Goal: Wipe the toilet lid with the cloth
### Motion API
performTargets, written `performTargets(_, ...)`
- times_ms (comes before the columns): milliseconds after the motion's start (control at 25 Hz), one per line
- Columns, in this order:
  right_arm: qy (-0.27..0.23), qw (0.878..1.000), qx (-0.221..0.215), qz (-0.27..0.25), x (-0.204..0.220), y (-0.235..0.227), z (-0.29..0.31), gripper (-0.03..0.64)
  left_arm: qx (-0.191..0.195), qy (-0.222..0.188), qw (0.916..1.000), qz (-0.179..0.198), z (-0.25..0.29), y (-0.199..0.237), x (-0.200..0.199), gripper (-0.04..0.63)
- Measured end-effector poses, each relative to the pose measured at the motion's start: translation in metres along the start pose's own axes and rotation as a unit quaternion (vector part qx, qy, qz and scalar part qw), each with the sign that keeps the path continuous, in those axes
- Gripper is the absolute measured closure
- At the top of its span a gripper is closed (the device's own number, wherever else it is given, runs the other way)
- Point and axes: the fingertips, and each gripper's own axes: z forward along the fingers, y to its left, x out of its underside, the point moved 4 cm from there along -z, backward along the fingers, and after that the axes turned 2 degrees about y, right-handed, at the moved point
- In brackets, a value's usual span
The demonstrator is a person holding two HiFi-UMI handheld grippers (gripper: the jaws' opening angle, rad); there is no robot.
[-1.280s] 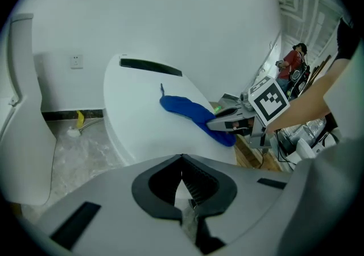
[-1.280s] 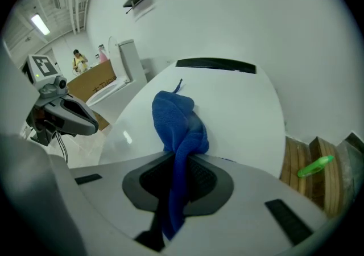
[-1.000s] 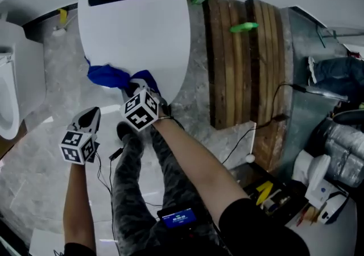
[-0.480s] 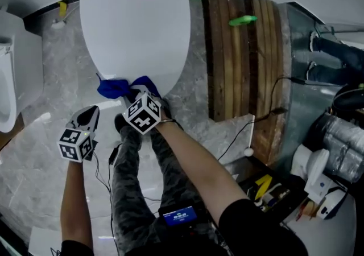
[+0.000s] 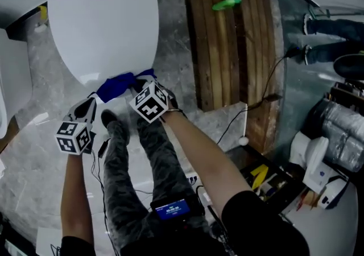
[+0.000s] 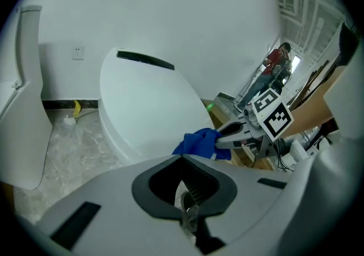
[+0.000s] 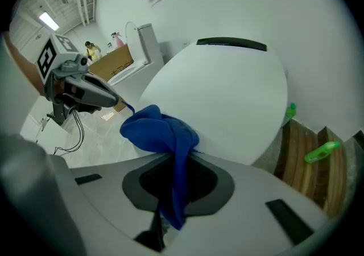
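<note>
the cloth (image 5: pixel 116 87) is a bunched blue wad at the lid's (image 5: pixel 102 27) near rim, the end closest to the person. part of it lies on the white surface and part hangs past the edge. the right gripper (image 5: pixel 138 83) pinches a fold of it. in the right gripper view the cloth rises out of the jaws and flops forward onto the lid. the left gripper (image 5: pixel 90 106) sits just beside the wad's left end, jaws pressed together, with nothing blue between them in its own view. whether its tip touches a corner of the cloth i cannot tell.

risks, as i judge them: with the wad at the very rim, a stroke toward the person would run it off the lid. bunched like this, only a small patch wipes. drag on the lid could tug the fold out of the pinch. the left gripper is close enough to snag the loose end.
</note>
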Motion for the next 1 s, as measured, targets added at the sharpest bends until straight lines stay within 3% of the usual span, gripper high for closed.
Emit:
performTargets(360, -0.003, 0.999, 0.023, 0.044, -0.012, -0.073, -0.016, 0.569, 0.012, 0.008, 0.9996, 0.025, 0.021, -0.035, -0.030, 0.583)
performTargets(640, -0.005, 0.999, 0.054, 0.007, -0.047, -0.095, -0.010, 0.571, -0.007, -0.011, 0.9996, 0.026, 0.018, -0.041, -0.048, 0.583)
performTargets(800, -0.013, 0.998, 0.059, 0.008, -0.068, -0.089, -0.027, 0.571, -0.024, -0.037, 0.9980, 0.046, -0.013, -0.041, -0.069, 0.584)
performTargets(1000, -0.038, 0.997, 0.056, 0.037, -0.090, -0.075, -0.093, 0.571, -0.046, -0.070, 0.9941, 0.068, -0.076, -0.055, -0.120, 0.583)
